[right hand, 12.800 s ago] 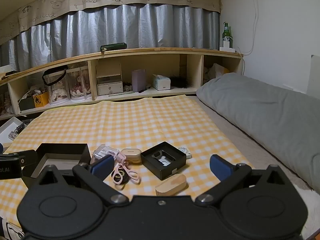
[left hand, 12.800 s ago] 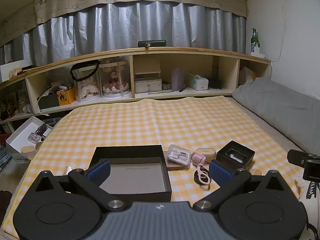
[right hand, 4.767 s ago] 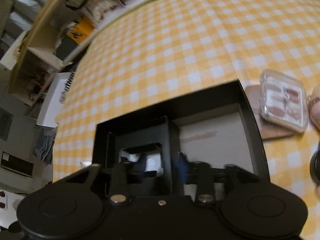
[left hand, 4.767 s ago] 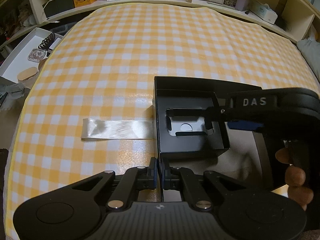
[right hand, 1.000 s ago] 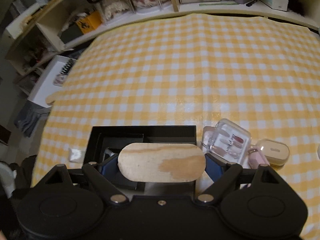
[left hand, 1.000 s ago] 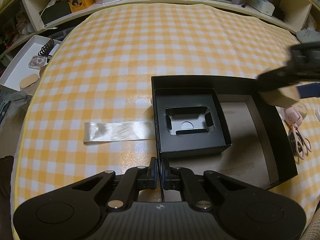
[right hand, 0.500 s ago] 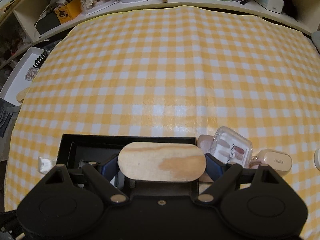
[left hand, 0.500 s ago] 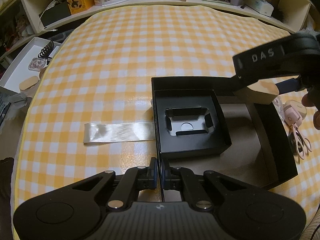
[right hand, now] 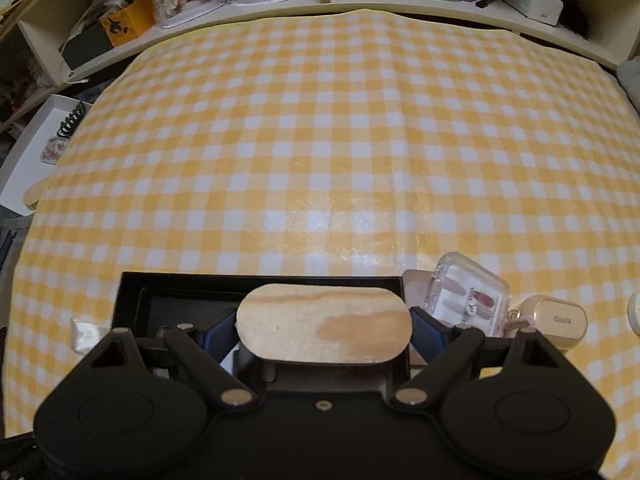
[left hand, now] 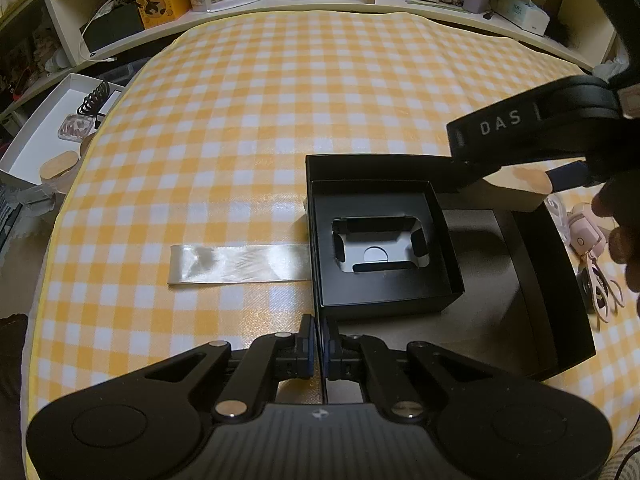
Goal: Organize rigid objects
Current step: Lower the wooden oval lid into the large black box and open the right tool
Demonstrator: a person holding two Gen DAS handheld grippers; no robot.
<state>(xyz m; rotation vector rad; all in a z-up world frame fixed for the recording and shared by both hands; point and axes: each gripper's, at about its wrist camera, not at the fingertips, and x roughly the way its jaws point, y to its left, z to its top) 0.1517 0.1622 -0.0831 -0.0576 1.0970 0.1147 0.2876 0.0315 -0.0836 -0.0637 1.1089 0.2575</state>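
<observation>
Right tongs [right hand: 324, 330] clamp wooden box [right hand: 324, 324] | over black tray [left hand: 560, 280]

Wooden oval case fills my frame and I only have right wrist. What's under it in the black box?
Observer: In left wrist, the wooden oval case hangs in the right gripper over the far right corner of the large black box. It looks clear of the floor.
Operator: Room in there?
Observer: Yes. The small black box takes up the left part, and the floor to its right is bare.
Operator: Left gripper?
Observer: The left gripper is shut, apparently pinching the large black box's near wall.
</observation>
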